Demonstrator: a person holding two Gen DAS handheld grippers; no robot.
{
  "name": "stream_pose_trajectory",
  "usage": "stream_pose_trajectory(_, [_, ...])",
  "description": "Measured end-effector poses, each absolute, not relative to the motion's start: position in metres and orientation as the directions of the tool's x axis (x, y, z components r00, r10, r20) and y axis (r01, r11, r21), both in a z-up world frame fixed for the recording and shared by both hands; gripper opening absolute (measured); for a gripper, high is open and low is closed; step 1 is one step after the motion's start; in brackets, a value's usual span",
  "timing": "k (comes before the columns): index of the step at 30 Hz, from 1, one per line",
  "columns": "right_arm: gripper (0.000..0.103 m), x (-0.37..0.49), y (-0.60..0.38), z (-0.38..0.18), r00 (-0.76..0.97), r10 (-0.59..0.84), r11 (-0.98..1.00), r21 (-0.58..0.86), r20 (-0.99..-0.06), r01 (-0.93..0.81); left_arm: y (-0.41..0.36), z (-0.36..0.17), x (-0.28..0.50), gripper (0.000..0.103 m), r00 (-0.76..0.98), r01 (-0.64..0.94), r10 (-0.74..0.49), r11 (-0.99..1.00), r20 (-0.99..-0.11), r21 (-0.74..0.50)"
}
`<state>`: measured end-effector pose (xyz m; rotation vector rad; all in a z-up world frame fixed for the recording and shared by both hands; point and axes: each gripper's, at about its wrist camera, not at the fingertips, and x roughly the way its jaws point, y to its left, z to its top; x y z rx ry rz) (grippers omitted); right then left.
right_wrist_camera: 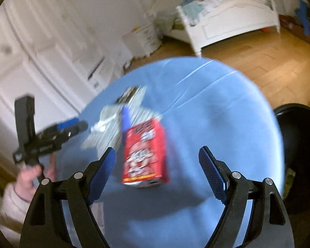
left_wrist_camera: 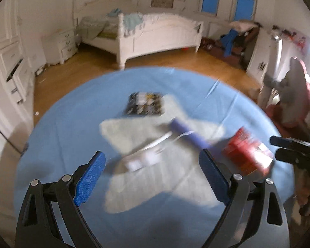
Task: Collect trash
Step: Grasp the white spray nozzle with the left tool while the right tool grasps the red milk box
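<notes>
Both views are smeared by motion blur; the red printed cardboard box (right_wrist_camera: 145, 155) is streaked, its lettering unreadable. Softer blur is seen on the pale star-shaped mat (left_wrist_camera: 155, 161) left of that box. Dim, warm indoor light is cast overall, with glare blown out at the far right beyond the box. Edges are bowed by fisheye distortion and darkened by vignetting.

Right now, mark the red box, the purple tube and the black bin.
red box (right_wrist_camera: 144, 155): right wrist view, middle of its printed front face.
purple tube (left_wrist_camera: 189, 133): left wrist view, middle of its body.
black bin (right_wrist_camera: 299, 144): right wrist view, its dark side wall.
</notes>
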<state>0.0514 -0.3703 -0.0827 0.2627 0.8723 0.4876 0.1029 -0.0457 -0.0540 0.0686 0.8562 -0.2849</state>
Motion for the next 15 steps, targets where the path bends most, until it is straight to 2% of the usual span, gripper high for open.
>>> stream_pose_trajectory(1, [0.081,0.052,-0.356,-0.086,0.532,0.492,0.871,0.383,-0.689,-0.308,-0.042,-0.058,0.106,0.089,0.606,0.271,-0.215,0.961,-0.766,-0.055])
stream_pose_trajectory(3, [0.081,0.052,-0.342,-0.089,0.528,0.464,0.885,0.342,-0.712,-0.316,-0.037,-0.065,0.11,0.073,0.577,0.281,-0.227,0.957,-0.785,-0.07])
stream_pose_trajectory(6, [0.079,0.054,-0.327,-0.09,0.533,0.391,0.915,0.257,-0.751,-0.31,-0.04,-0.072,0.117,0.067,0.548,0.305,-0.229,0.95,-0.804,-0.063])
stream_pose_trajectory(7, [0.073,0.053,-0.328,-0.093,0.531,0.388,0.916,0.252,-0.753,-0.311,-0.043,-0.074,0.119,0.064,0.541,0.316,-0.229,0.947,-0.809,-0.057])
stream_pose_trajectory(8, [0.062,0.054,-0.335,-0.097,0.525,0.383,0.918,0.25,-0.76,-0.308,-0.043,-0.076,0.119,0.059,0.533,0.325,-0.233,0.944,-0.813,-0.058])
stream_pose_trajectory(9, [0.055,0.056,-0.338,-0.1,0.515,0.38,0.919,0.251,-0.768,-0.305,-0.047,-0.077,0.119,0.057,0.538,0.333,-0.228,0.942,-0.811,-0.044])
stream_pose_trajectory(10, [0.055,0.057,-0.338,-0.102,0.512,0.387,0.916,0.257,-0.767,-0.307,-0.049,-0.078,0.119,0.056,0.547,0.338,-0.215,0.941,-0.809,-0.022])
stream_pose_trajectory(11, [0.055,0.057,-0.34,-0.101,0.515,0.391,0.915,0.262,-0.762,-0.307,-0.051,-0.079,0.119,0.046,0.558,0.338,-0.196,0.941,-0.806,0.005])
stream_pose_trajectory(12, [0.055,0.056,-0.342,-0.1,0.522,0.397,0.913,0.268,-0.755,-0.307,-0.051,-0.08,0.12,0.044,0.571,0.33,-0.174,0.943,-0.802,0.031])
stream_pose_trajectory(15, [0.054,0.052,-0.352,-0.095,0.544,0.441,0.896,0.322,-0.714,-0.306,-0.045,-0.08,0.12,0.044,0.573,0.316,-0.202,0.949,-0.794,-0.014])
